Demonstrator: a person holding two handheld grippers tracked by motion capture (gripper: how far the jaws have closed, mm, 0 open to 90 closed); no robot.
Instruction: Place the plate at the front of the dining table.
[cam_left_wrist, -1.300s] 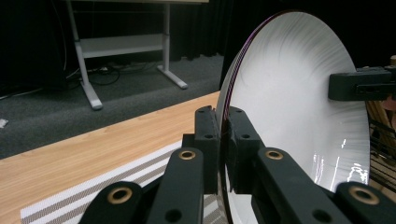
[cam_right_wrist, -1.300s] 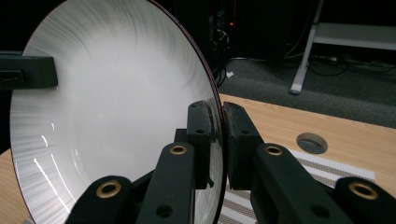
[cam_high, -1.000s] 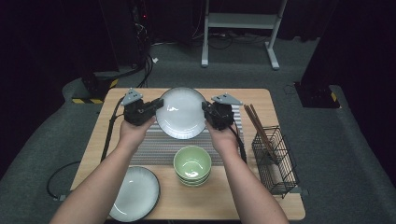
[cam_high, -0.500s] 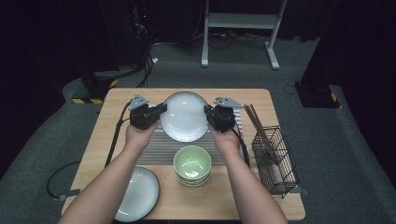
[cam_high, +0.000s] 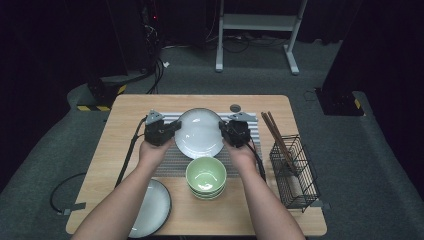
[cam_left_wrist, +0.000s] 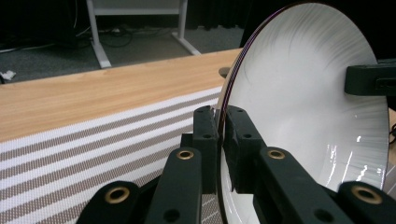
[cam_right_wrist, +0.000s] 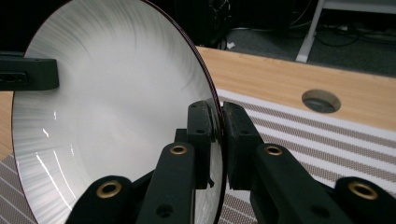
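A white plate (cam_high: 199, 132) with a dark rim hangs just above the striped placemat (cam_high: 170, 155) at the table's middle, held from both sides. My left gripper (cam_high: 174, 128) is shut on the plate's left rim, and in the left gripper view its pads (cam_left_wrist: 205, 140) pinch the plate (cam_left_wrist: 308, 116) edge. On the opposite rim my right gripper (cam_high: 223, 129) is shut too; the right gripper view shows its pads (cam_right_wrist: 233, 135) clamped on the plate (cam_right_wrist: 112, 107).
A stack of green bowls (cam_high: 205, 176) sits in front of the plate. A grey-green plate (cam_high: 150, 207) lies at the front left. A black wire basket (cam_high: 295, 172) with chopsticks (cam_high: 276, 135) stands at the right. A round hole (cam_high: 235, 108) pierces the wooden table (cam_high: 125, 115).
Both hands have lowered the plate toward the placemat, and it has come slightly nearer the bowls. The grips on its rim are unchanged.
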